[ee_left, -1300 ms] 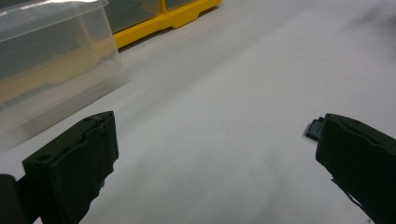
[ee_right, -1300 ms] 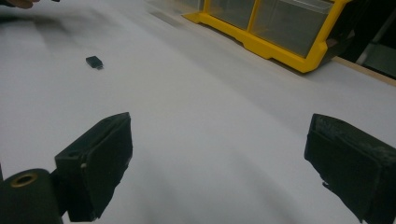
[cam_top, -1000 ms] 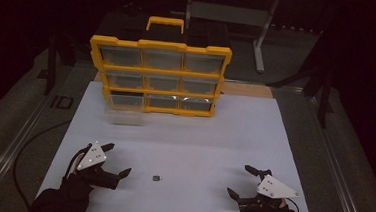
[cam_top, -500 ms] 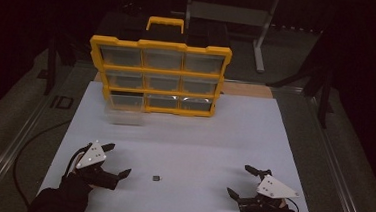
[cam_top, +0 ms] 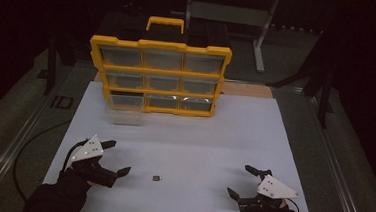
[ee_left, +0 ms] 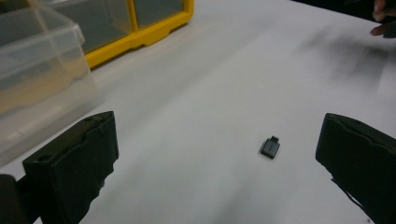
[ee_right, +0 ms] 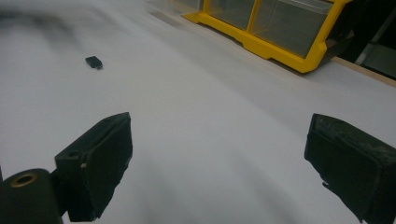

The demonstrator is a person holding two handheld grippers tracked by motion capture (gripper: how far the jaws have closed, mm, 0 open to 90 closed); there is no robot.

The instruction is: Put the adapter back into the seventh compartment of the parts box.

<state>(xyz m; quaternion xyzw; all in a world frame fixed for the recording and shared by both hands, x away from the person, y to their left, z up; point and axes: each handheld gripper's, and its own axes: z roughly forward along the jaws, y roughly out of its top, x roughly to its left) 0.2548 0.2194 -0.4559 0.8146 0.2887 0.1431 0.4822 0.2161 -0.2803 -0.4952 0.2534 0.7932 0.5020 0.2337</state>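
A small black part (cam_top: 157,177) lies on the white table (cam_top: 183,141) near the front, between my two grippers; it shows as a flat black piece (ee_left: 270,147) ahead of the left jaws and far off as a black speck (ee_right: 94,61) in the right gripper view. My left gripper (cam_top: 116,157) stands open just left of it, jaws wide, nothing held. My right gripper (cam_top: 246,181) is open near the front right, empty. A yellow drawer cabinet (cam_top: 159,77) stands at the back. A clear drawer (cam_top: 125,107) sticks out from its bottom left slot, also seen as a clear drawer (ee_left: 37,70).
The cabinet's yellow frame (ee_right: 261,44) lies beyond the right jaws. A dark floor and a metal stand (cam_top: 261,36) sit behind the table. The table's front edge runs just below both hands.
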